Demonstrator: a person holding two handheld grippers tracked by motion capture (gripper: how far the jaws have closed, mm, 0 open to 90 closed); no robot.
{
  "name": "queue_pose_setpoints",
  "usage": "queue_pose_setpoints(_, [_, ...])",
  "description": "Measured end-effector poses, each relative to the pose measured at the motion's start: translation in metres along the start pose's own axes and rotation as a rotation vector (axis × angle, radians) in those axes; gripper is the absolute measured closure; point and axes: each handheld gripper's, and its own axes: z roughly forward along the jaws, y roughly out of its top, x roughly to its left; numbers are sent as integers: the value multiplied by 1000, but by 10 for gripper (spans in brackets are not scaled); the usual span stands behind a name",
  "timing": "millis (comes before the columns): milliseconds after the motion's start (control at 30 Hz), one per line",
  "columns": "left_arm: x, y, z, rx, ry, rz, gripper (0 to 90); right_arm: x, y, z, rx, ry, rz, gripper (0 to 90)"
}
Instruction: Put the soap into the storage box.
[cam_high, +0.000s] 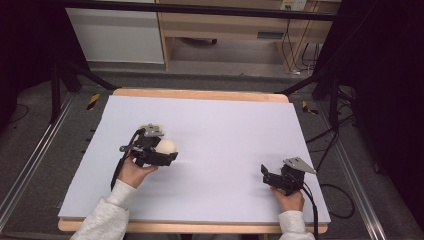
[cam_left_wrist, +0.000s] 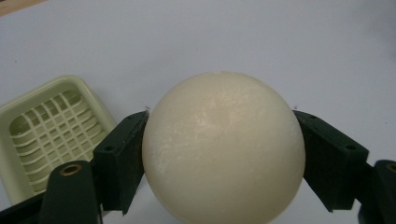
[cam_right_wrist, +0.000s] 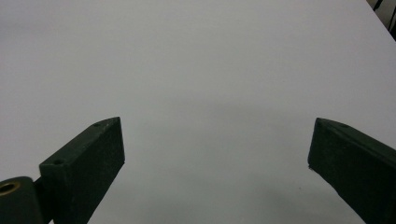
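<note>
A cream-coloured ball (cam_left_wrist: 223, 147) sits between the two black jaws of my left gripper (cam_left_wrist: 222, 154), which is shut on it; both jaws press its sides. From above, the ball (cam_high: 166, 146) shows at the front of the left gripper (cam_high: 167, 150), at the table's left middle. A pale green slotted tray (cam_left_wrist: 44, 133) lies on the table just left of the ball, partly hidden behind the left gripper (cam_high: 150, 126) in the high view. My right gripper (cam_high: 266, 176) rests near the front right, jaws wide apart and open (cam_right_wrist: 217, 158), nothing between them.
A white sheet (cam_high: 225, 135) covers the wooden table (cam_high: 200, 94). Black frame bars, cables and a wooden cabinet (cam_high: 240, 25) stand beyond the far edge. Cables trail from both grippers toward the front edge.
</note>
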Motion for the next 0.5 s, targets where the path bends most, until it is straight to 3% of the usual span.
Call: queue_pose_setpoints(500, [20,4,-5,-18,40,-38,226,0,0,0,-1,0,-1,42])
